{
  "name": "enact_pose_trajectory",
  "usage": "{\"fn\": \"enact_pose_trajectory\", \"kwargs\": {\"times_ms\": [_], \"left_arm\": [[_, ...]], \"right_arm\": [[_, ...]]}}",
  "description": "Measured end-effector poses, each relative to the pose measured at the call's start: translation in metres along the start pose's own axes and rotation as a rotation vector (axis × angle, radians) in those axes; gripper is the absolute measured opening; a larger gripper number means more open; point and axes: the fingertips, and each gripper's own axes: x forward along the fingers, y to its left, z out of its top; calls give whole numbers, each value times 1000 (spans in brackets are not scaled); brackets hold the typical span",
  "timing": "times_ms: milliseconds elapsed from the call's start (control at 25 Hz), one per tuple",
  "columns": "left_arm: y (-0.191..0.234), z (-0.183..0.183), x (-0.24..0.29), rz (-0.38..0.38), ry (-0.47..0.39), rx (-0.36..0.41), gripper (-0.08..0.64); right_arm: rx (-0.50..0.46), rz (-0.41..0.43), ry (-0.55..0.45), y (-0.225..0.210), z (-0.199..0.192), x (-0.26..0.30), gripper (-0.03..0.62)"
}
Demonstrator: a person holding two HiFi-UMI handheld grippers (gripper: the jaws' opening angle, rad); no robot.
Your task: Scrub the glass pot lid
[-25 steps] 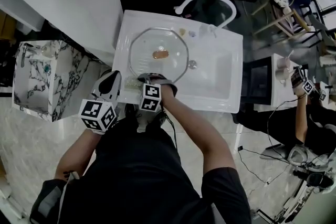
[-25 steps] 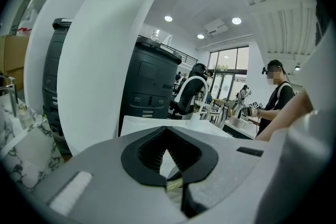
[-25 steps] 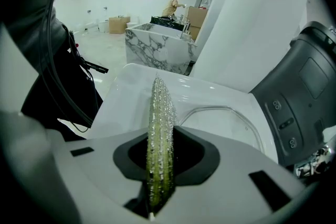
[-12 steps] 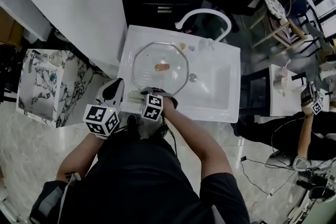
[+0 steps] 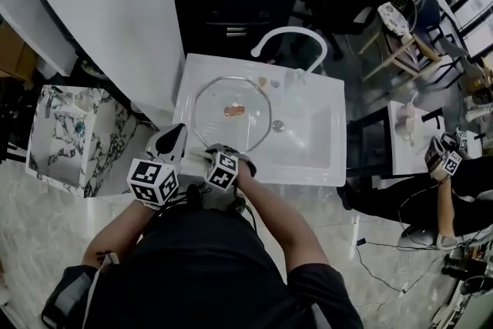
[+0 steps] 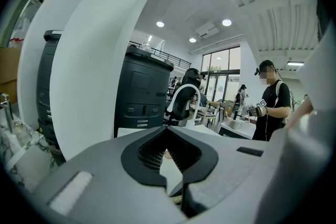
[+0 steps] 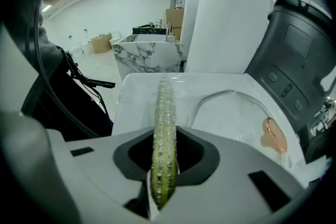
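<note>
Lid of clear glass (image 5: 218,98), round with a copper-coloured knob (image 5: 234,110), lies flat in the left part of the white sink (image 5: 308,158), knob up, its right rim just beside the drain (image 5: 278,125). The right hand-held gripper (image 5: 218,153) sits at the lid's near rim, over the sink's front edge. Its jaws are clamped on a green nubbly scrub pad (image 7: 164,134), held edge-on between them. In the right gripper view the lid lies to the right of the pad, apart from it.

The left hand-held gripper (image 5: 172,137) hangs just left of the right one, off the lid's near-left side at the sink's front corner. Its jaws are drawn together with only a sliver of gap and grip nothing.

Against the picture from a second ago, the sink and lid sit lower in the head view. The lid has kept its place in the sink, and the right hand-held gripper is at the same near rim. The left one has come slightly nearer to the sink and to its partner.

The lid, being round and flat, points no way but up. The pad's long axis runs straight out along the jaws — over the sink's left front edge, toward the marble-patterned cabinet (image 7: 149,57).
</note>
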Motion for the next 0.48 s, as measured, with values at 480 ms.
{"fn": "enact_pose_trajectory", "kwargs": {"times_ms": [480], "left_arm": [[-13, 22, 9, -48, -24, -71, 0]], "right_arm": [[626, -320, -507, -107, 34, -175, 66]]}}
